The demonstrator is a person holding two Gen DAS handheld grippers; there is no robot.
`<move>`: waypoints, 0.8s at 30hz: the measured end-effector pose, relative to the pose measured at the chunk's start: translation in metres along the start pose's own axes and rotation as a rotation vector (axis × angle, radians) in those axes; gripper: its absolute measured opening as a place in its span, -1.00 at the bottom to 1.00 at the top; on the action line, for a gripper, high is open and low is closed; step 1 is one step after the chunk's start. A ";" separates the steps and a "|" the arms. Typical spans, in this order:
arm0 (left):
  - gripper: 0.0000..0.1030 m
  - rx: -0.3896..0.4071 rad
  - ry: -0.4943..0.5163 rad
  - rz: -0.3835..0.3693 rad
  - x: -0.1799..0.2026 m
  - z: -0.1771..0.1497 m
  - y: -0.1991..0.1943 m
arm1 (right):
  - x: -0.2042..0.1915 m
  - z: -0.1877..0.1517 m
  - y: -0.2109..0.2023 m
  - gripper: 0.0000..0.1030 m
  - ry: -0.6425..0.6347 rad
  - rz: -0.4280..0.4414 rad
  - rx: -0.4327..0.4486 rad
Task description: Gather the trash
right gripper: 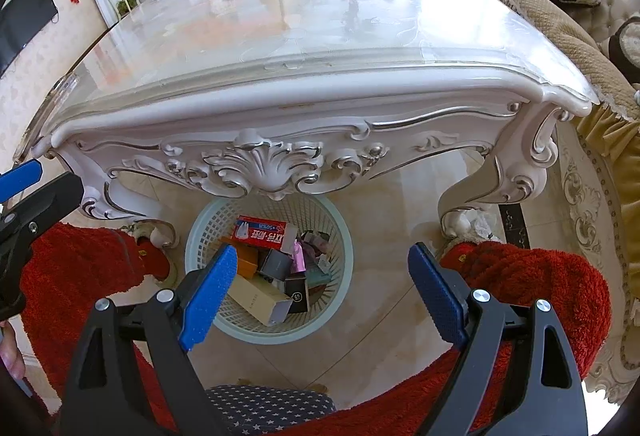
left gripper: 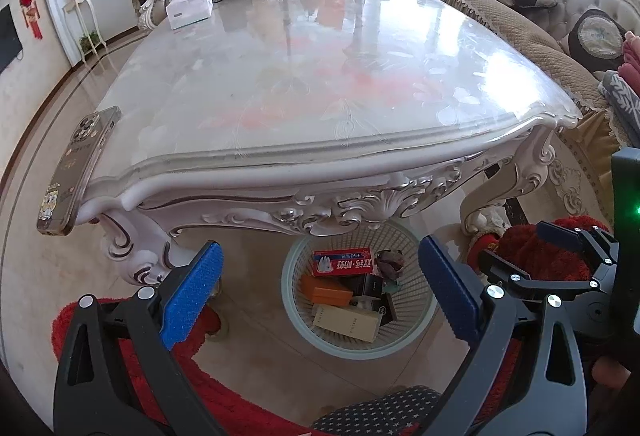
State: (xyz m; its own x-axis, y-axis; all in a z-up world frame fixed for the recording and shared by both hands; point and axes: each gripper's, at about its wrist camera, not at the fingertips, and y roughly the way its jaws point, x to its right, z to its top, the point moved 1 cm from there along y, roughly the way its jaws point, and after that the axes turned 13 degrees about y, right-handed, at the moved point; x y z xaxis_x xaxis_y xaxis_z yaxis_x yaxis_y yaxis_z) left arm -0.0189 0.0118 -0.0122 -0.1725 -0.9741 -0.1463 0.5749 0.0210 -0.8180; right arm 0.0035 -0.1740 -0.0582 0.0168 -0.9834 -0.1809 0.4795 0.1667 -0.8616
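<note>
The trash basket (right gripper: 269, 268) is seen on the floor under the near edge of the ornate white table (right gripper: 280, 96), filled with boxes, among them a red box (right gripper: 262, 230) and a long beige box (right gripper: 260, 298). The right gripper (right gripper: 320, 296) is held above it with jaws released and nothing between them; the basket lies below and beyond the left blue pad. The left gripper (left gripper: 320, 296) is likewise spread wide and empty, the basket (left gripper: 358, 292) framed between its jaws but well below them
</note>
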 end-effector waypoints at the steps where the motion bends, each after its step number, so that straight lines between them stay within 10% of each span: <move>1: 0.85 0.000 0.001 0.000 0.001 0.000 0.000 | 0.001 0.000 0.000 0.62 0.001 0.000 -0.001; 24: 0.85 -0.011 0.001 -0.011 0.001 -0.002 0.002 | -0.002 -0.003 0.004 0.62 0.009 -0.008 -0.007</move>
State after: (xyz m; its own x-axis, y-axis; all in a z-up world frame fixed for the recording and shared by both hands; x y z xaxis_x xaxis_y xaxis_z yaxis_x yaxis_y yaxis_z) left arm -0.0196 0.0113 -0.0150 -0.1797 -0.9740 -0.1381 0.5645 0.0129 -0.8253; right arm 0.0029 -0.1715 -0.0630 0.0051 -0.9840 -0.1779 0.4737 0.1590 -0.8662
